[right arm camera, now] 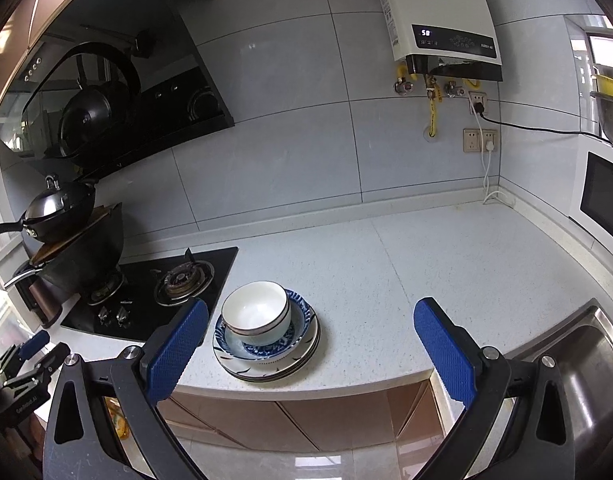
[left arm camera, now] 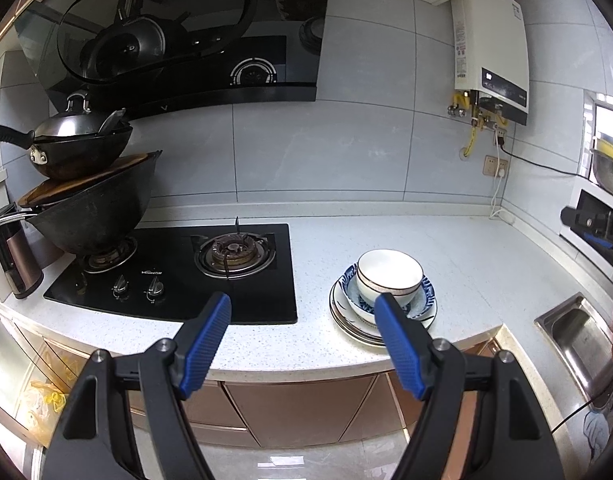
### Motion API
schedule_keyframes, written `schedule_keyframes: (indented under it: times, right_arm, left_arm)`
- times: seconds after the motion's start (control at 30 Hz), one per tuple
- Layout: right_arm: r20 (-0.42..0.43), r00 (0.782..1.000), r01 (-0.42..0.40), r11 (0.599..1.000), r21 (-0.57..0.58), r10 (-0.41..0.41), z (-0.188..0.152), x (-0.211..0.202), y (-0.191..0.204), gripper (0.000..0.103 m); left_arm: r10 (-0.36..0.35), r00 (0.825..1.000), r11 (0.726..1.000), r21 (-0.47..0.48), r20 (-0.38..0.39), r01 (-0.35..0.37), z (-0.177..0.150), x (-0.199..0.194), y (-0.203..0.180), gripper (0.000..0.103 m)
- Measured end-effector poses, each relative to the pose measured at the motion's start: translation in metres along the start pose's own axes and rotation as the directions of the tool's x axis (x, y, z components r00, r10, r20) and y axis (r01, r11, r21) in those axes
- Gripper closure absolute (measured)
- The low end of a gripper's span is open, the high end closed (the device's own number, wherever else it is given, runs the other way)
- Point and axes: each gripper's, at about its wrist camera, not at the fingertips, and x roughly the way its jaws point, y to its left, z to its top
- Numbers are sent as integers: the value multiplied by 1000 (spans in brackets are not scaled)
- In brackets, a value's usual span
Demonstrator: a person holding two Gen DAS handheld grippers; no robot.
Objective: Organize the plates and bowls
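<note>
A white bowl [left arm camera: 388, 274] [right arm camera: 255, 312] rests in a blue-patterned bowl [left arm camera: 420, 304] [right arm camera: 298, 320], which sits on stacked plates [left arm camera: 346, 320] [right arm camera: 266, 372] near the counter's front edge. My left gripper [left arm camera: 304, 312] hangs open in front of the counter, left of the stack, with nothing between its blue pads; its right finger overlaps the stack in view. My right gripper [right arm camera: 310, 322] is open too, back from the counter edge, with the stack seen between its fingers but farther off. In the right wrist view the left gripper [right arm camera: 30, 352] shows at the far left.
A black gas hob [left arm camera: 178, 276] [right arm camera: 154, 300] lies left of the stack, with stacked woks [left arm camera: 86, 200] [right arm camera: 70, 236] on its left burner. A steel sink [left arm camera: 578, 336] [right arm camera: 586, 368] is at the right. A microwave [right arm camera: 602, 196] and a water heater [left arm camera: 492, 56] stand further back.
</note>
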Motion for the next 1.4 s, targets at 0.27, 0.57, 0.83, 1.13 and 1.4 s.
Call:
schedule_keyframes:
  times: [0.27,0.57,0.83,1.13,1.4]
  right_arm:
    - [-38,999,-16,999,-38,15,-7,2,5,1]
    - [-50,998,-26,998,-57,23,-11,-2,-1,1]
    - [32,999,23,991,-128,-19,-2,-21,1,1]
    - [-20,999,40,973,-226,-46,-6,-12,1,1]
    - [-53,999,-7,980,-201,-4,-14,-10,4,1]
  left_arm:
    - [16,1000,1000,-15,-3,-16,-3,-8,-2,29]
    - [40,999,999,-13,5,-40,-5,-19,-14,29]
    - [49,999,999,-10,3,-49,-5,-22,-21,29]
    - [48,999,999,-14,-9,-48,-6,-17,-23,29]
    - [40,999,999,-7,-9,-40,-6,-12,-26,29]
